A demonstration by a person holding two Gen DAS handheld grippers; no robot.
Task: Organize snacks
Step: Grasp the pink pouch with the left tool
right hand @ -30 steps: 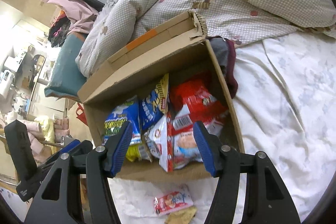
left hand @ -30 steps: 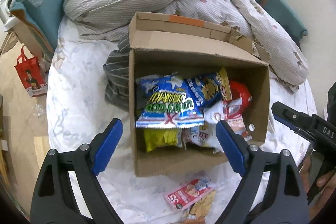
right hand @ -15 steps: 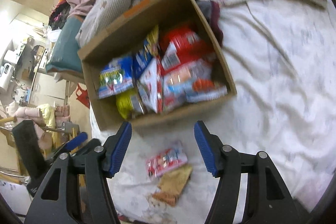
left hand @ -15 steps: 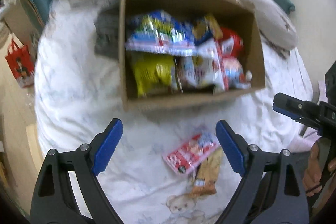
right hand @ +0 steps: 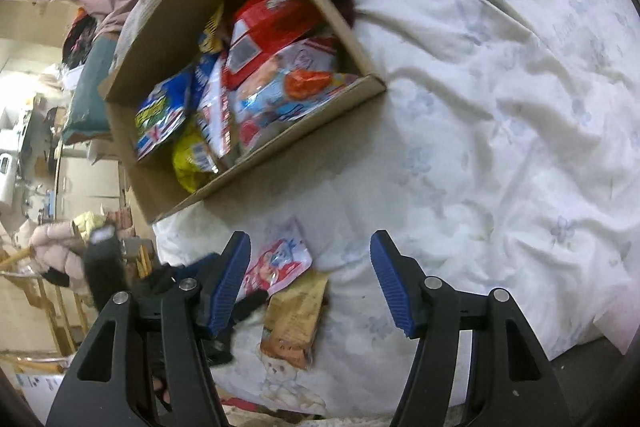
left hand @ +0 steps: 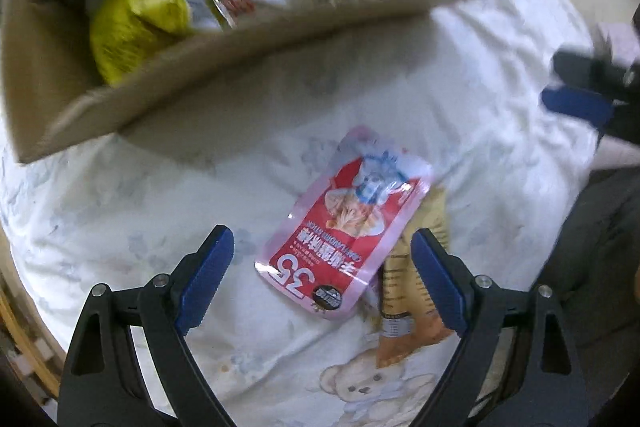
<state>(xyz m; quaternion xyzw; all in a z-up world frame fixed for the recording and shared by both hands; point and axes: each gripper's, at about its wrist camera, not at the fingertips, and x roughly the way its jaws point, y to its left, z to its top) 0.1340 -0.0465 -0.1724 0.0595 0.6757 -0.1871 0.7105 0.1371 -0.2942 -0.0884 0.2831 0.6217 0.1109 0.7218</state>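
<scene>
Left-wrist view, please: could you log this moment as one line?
left tongs: open, over red packet | right tongs: open, empty | tan packet: partly under red | box: full

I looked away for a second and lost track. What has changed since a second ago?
Both grippers came down from over the cardboard box toward the two loose packets on the bed. The left gripper now hangs open right over the red packet, which overlaps the tan packet; the right gripper is open too. Nothing was grasped or released. Box, its snacks and both packets stayed put.
</scene>
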